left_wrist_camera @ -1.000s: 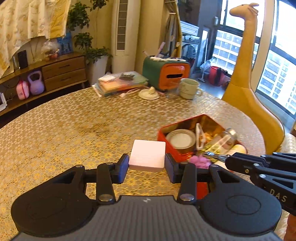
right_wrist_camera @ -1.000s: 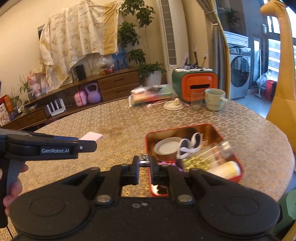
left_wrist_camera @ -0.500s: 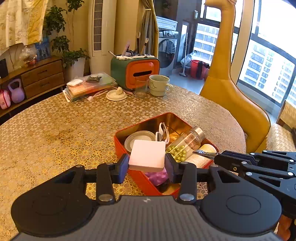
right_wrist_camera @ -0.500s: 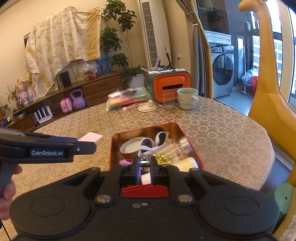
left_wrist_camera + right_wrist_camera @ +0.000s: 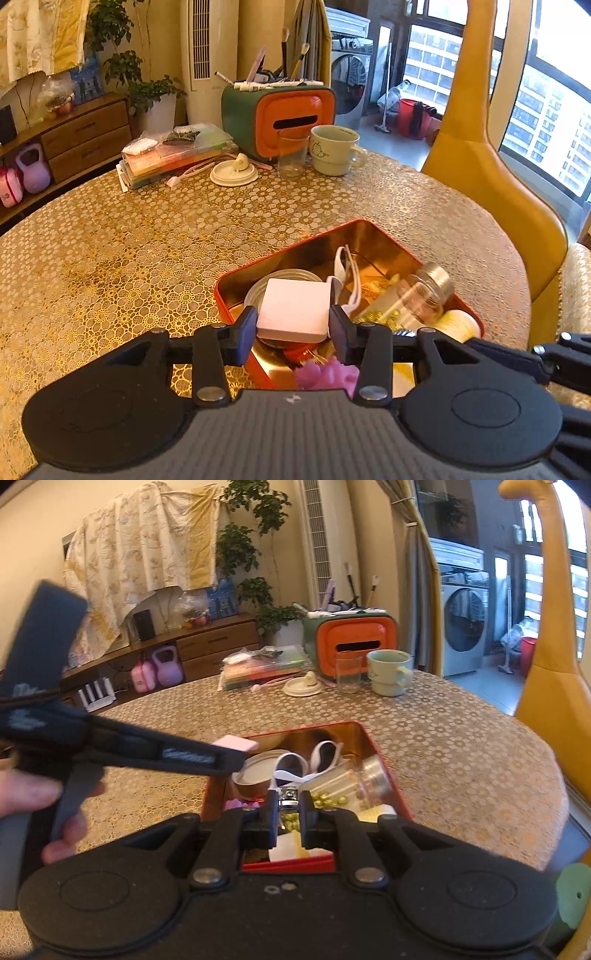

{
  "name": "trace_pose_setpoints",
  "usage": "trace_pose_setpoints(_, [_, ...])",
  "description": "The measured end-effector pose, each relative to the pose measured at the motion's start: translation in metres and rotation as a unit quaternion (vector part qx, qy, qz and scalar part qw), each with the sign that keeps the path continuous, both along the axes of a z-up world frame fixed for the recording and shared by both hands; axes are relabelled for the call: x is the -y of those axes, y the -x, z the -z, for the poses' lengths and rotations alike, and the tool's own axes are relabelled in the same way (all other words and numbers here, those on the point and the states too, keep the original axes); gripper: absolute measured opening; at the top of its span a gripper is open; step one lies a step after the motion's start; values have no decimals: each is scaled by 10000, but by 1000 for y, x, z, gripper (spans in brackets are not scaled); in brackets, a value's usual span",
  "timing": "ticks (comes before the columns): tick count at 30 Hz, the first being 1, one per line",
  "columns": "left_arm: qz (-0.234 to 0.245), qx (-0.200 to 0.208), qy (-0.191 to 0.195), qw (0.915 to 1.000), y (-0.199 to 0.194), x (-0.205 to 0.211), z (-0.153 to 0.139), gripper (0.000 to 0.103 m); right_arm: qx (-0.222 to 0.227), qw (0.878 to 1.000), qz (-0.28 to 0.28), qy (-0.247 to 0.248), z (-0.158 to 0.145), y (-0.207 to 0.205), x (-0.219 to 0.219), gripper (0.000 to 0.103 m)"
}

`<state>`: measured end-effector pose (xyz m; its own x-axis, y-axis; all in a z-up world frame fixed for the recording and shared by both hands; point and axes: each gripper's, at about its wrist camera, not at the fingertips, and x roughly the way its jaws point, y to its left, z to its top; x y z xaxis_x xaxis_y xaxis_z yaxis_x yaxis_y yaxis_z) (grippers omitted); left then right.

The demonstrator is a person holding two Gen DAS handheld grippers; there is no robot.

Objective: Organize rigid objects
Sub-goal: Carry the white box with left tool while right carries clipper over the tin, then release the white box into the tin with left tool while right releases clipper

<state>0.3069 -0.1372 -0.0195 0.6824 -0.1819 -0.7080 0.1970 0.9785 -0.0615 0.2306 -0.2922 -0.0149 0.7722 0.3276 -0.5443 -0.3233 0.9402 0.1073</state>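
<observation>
My left gripper (image 5: 292, 325) is shut on a flat pale pink square box (image 5: 293, 310) and holds it over the near left part of the red tin (image 5: 280, 254). From the right wrist view the same left gripper (image 5: 236, 753) reaches in from the left with the pink box (image 5: 240, 743) at its tip. My right gripper (image 5: 289, 812) is shut on a small metal nail clipper (image 5: 288, 798) over the tin's (image 5: 384, 764) near side. Inside the tin lie a round lidded tin (image 5: 284, 277), white glasses (image 5: 347, 269), a glass jar (image 5: 424, 295) and a purple item (image 5: 325, 373).
At the far side of the round gold-patterned table (image 5: 147, 240) stand a green and orange box (image 5: 277, 118), a glass (image 5: 291, 153), a mug (image 5: 334, 149), a white lid (image 5: 233, 172) and stacked books (image 5: 173, 153). A yellow giraffe-shaped chair (image 5: 491, 177) rises at the right.
My left gripper has carried the pink box from beside the tin's left edge to above its inside. My right gripper has moved closer over the tin with the clipper.
</observation>
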Motion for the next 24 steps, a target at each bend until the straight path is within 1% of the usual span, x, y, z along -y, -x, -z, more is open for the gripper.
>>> trace_pose_setpoints(3, [-49, -43, -45, 10000, -15, 2, 8, 42, -6, 9999, -122, 46, 4, -7, -7, 9])
trace_pose_setpoints(6, [-71, -76, 19, 9999, -27, 3, 14, 42, 5, 9997, -243, 85, 8, -13, -12, 9])
trace_pose_setpoints(11, [-97, -188, -21, 9998, -40, 4, 26, 42, -113, 9988, -433, 175, 19, -23, -21, 9])
trace_pose_setpoints(16, [-112, -255, 28, 9996, -41, 0, 33, 42, -243, 9982, -488, 260, 32, -30, -27, 10])
trace_pose_setpoints(20, [-99, -251, 166, 9995, -37, -4, 34, 42, -331, 9982, -421, 268, 36, -33, -29, 10])
trace_pose_setpoints(22, [-99, -254, 220, 9994, -34, -5, 33, 42, -397, 9981, -410, 249, 36, -33, -28, 14])
trace_pose_setpoints(23, [-88, -250, 254, 9993, -32, -5, 32, 42, -398, 9982, -373, 259, 35, -32, -28, 14])
trace_pose_setpoints(24, [-67, -247, 294, 9992, -29, -6, 30, 42, -385, 9983, -340, 264, 34, -31, -27, 18])
